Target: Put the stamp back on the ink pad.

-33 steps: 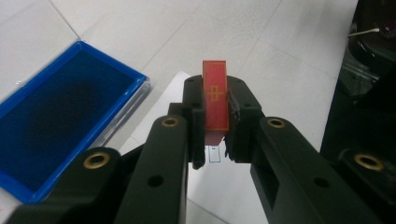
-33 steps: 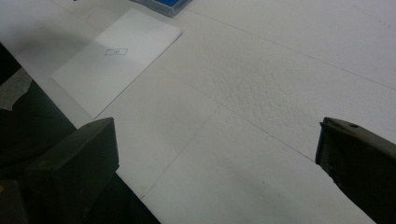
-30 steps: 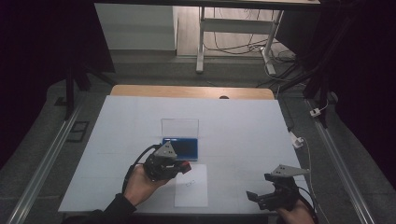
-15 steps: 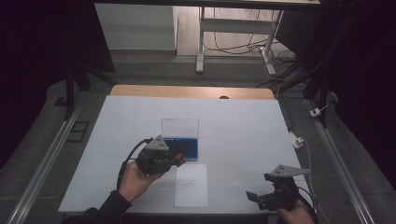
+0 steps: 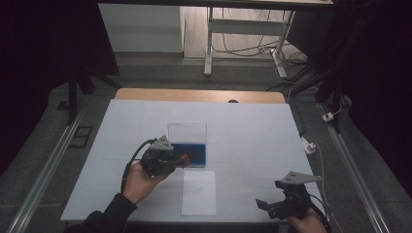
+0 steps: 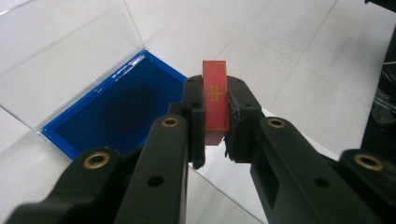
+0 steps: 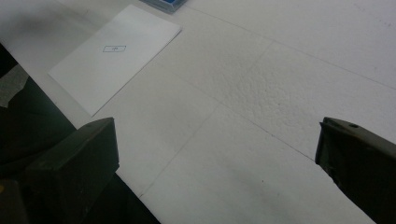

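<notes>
White tabletop point(image 5: 252, 126) is lying under the left gripper point(image 6: 215, 116), which is pinching a red stamp point(image 6: 215, 102) upright beside the blue ink pad point(image 6: 121, 109), with the paper point(image 5: 198, 191) nearby, while the right gripper point(image 5: 272, 206) is idling, jaws spread.

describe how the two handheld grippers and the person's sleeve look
Both the left gripper and the right gripper are black, each topped by a grey three-cornered plate. Brass-coloured screws dot the left one's jaws. A black cable loops from it. The sleeve is dark.

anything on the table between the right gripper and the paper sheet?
No. Bare white table lies between the right gripper and the paper sheet, as the high view and right gripper view show.
</notes>
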The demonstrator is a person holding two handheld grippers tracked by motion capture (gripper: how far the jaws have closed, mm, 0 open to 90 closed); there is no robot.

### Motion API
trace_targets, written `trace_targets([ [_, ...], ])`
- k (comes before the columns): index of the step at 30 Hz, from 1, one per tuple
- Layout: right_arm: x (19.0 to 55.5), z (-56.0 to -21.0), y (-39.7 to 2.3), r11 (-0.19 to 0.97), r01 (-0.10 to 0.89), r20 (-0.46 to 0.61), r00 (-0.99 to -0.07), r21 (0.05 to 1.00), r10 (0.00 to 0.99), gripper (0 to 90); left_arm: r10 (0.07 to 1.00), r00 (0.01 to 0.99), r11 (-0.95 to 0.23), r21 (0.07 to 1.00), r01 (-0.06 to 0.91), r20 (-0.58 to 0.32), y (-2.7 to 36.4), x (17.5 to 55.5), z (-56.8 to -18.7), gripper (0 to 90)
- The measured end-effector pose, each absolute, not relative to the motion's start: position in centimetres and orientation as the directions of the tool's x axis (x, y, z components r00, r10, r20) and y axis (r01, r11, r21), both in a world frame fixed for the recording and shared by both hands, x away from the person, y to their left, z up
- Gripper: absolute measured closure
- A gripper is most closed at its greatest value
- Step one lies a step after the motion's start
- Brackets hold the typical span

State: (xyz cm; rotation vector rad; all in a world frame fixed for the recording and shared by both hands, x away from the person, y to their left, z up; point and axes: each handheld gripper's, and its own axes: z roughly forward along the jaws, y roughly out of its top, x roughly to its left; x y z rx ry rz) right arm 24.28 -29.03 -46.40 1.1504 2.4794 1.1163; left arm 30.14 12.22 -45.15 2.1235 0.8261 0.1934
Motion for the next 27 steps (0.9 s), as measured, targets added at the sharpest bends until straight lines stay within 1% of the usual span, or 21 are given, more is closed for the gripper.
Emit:
trace_targets([
  [12, 24.3, -46.4, -28.9, 0.422, 0.578, 0.129, -0.681, 0.699, 0.721, 0.0, 0.656, 0.743, -0.432, 0.743, 0.512, -0.131, 12.4, 32.3, -45.6, 79.3],
  [18, 24.3, -46.5, -28.9, 0.422, 0.58, 0.129, -0.68, 0.697, 0.722, 0.0, 0.665, 0.734, -0.42, 0.743, 0.521, -0.139, 12.5, 33.2, -45.7, 79.3],
  [27, 24.4, -46.5, -28.9, 0.42, 0.586, 0.134, -0.677, 0.693, 0.724, 0.0, 0.679, 0.723, -0.434, 0.724, 0.536, -0.128, 12.1, 34.9, -46.5, 79.3],
])
